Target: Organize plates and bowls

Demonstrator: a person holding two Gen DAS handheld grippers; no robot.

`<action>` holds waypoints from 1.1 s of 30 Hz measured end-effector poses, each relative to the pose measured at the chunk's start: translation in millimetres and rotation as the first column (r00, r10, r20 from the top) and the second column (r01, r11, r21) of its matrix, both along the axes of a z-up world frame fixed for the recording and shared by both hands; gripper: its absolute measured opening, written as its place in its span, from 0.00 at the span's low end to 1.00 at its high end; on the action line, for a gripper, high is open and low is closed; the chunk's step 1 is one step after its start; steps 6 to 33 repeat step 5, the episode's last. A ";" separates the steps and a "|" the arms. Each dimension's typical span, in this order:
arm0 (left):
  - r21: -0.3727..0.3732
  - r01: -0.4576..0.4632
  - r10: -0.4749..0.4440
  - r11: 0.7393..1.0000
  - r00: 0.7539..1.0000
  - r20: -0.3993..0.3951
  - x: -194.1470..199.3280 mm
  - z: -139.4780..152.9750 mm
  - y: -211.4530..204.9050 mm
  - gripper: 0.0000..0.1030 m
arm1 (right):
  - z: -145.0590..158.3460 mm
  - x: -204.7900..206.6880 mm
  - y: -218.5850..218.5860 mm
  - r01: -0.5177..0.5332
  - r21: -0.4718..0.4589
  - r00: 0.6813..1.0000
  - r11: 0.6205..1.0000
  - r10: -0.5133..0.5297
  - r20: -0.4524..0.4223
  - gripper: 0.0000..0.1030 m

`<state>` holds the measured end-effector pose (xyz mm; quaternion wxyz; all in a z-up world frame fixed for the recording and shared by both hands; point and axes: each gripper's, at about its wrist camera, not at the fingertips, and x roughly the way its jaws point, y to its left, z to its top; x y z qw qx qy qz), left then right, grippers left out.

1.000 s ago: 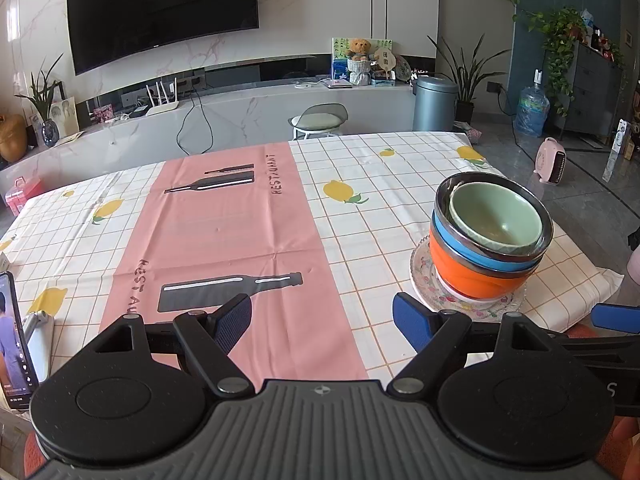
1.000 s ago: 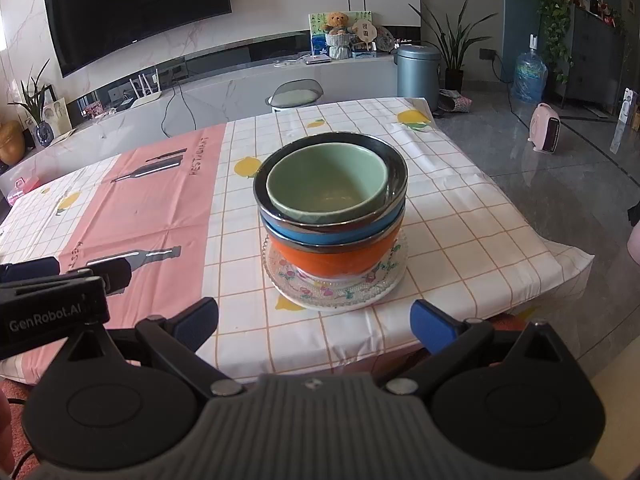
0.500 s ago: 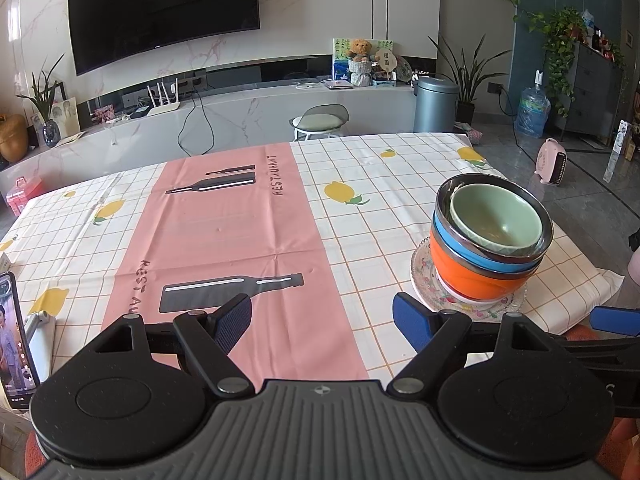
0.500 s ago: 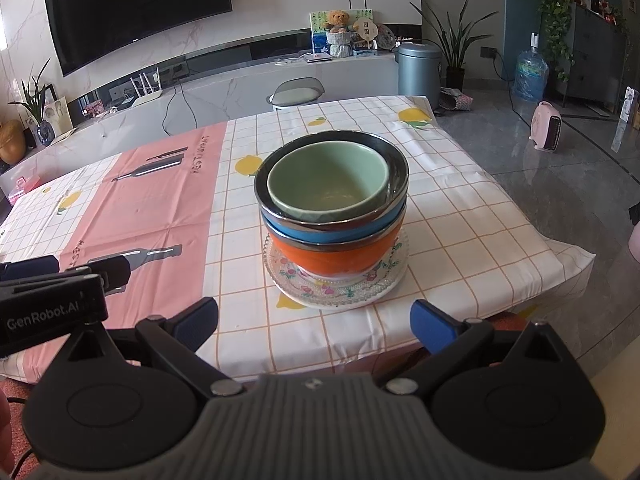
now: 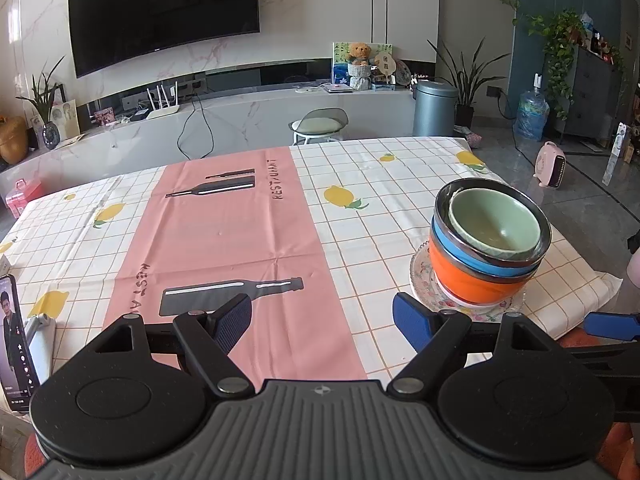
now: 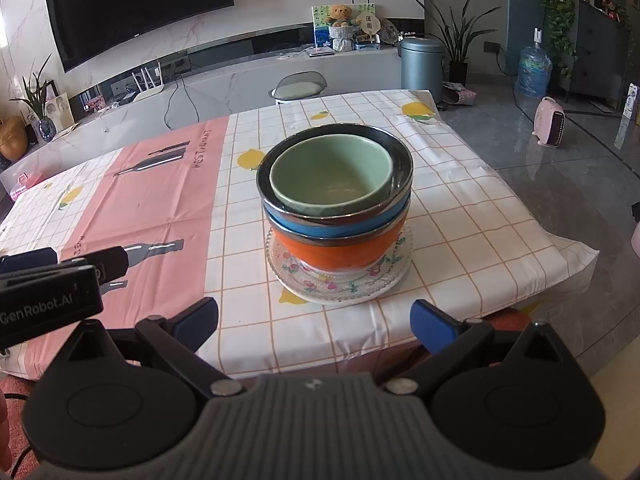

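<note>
On the floral plate (image 6: 340,284), three bowls (image 6: 334,200) nested; left hand-held gripper (image 5: 322,318) and right hand-held gripper (image 6: 314,318) spread wide, empty

The tablecloth (image 6: 460,216) is showing a white grid with yellow lemons and a pink band with black bottles. The bowls are showing pale green (image 6: 332,172), blue (image 6: 340,222) and orange (image 6: 340,250). The plate (image 6: 340,284) is wearing small flowers.
</note>
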<state>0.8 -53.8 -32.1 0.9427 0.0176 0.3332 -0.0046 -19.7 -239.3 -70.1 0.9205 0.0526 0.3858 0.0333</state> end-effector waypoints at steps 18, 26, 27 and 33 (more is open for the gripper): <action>-0.008 0.000 0.000 1.000 1.000 0.004 -0.7 0.9 1.0 0.91 | 0.2 0.1 0.5 -0.004 -0.001 1.000 1.000 0.004 -0.005 0.97; -0.008 0.000 0.000 1.000 1.000 0.004 -0.7 0.9 1.0 0.91 | 0.2 0.1 0.5 -0.004 -0.001 1.000 1.000 0.004 -0.005 0.97; -0.008 0.000 0.000 1.000 1.000 0.004 -0.7 0.9 1.0 0.91 | 0.2 0.1 0.5 -0.004 -0.001 1.000 1.000 0.004 -0.005 0.97; -0.008 0.000 0.000 1.000 1.000 0.004 -0.7 0.9 1.0 0.91 | 0.2 0.1 0.5 -0.004 -0.001 1.000 1.000 0.004 -0.005 0.97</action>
